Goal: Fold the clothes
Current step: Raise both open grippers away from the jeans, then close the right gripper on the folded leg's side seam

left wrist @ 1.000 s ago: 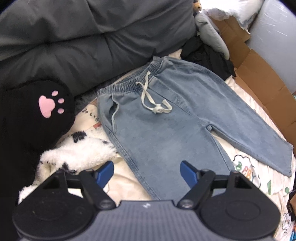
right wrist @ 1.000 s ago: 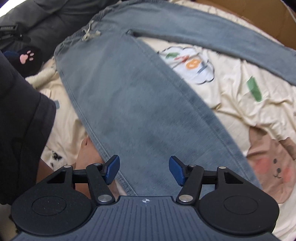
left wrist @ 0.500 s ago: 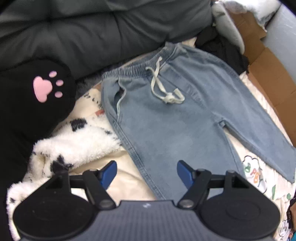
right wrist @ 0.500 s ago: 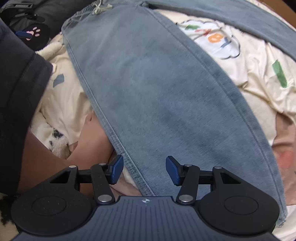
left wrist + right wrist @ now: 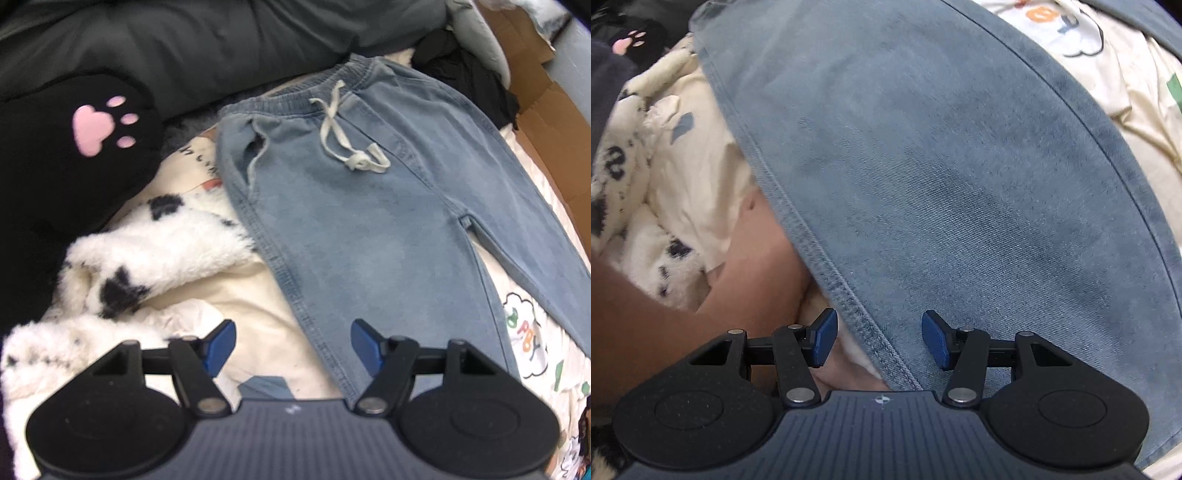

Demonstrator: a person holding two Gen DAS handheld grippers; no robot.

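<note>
Denim trousers (image 5: 373,221) lying lengthwise away from both grippers, side seam running between jaws. Left gripper (image 5: 293,343) closing, gripping nothing yet; right gripper (image 5: 879,338) half-open, nearer fabric.

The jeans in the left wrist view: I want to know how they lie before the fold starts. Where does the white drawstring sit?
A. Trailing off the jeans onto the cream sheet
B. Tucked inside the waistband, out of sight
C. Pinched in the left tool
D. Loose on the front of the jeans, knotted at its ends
D: the drawstring hangs from the waistband and lies knotted on the front of the jeans, far from the left tool, whose jaws are closing.
</note>
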